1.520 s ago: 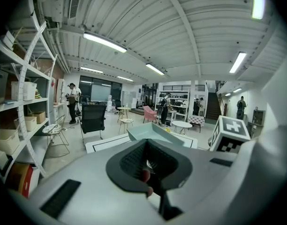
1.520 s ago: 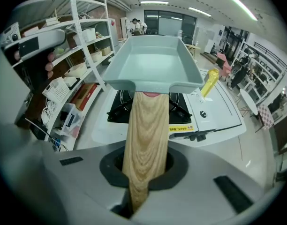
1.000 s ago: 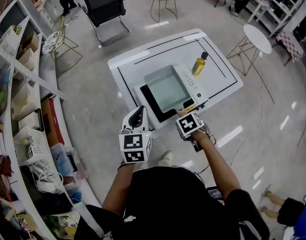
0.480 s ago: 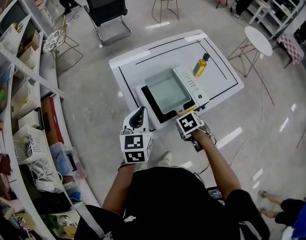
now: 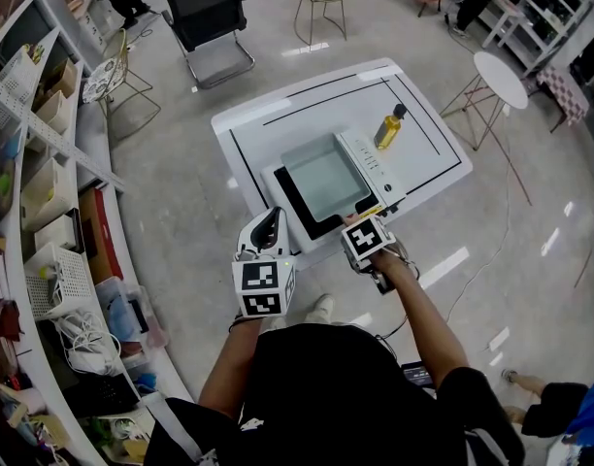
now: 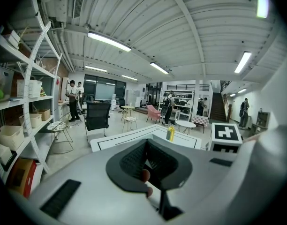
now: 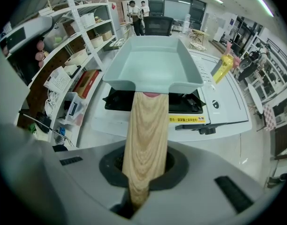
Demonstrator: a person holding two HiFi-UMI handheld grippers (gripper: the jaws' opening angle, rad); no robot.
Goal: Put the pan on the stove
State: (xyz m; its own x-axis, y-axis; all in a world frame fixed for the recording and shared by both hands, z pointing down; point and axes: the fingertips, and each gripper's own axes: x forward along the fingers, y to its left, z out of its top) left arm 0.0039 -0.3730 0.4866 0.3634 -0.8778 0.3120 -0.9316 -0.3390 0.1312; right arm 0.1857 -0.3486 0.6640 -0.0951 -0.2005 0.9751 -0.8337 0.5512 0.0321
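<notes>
The pan (image 7: 153, 62), square and pale green, is seen resting on the black stove (image 7: 183, 103) straight ahead of the right gripper (image 7: 144, 172). It is judged rigid and front-heavy, best taken by its wooden handle (image 7: 146, 125), on which the narrowly parted jaws are clamped. The left gripper (image 5: 265, 229) is held closed and empty.

You stand on a glossy grey floor (image 5: 161, 163); white shelving (image 5: 25, 134) lines your left, a black office chair (image 5: 205, 17) and a round white table (image 5: 499, 74) stand ahead.
</notes>
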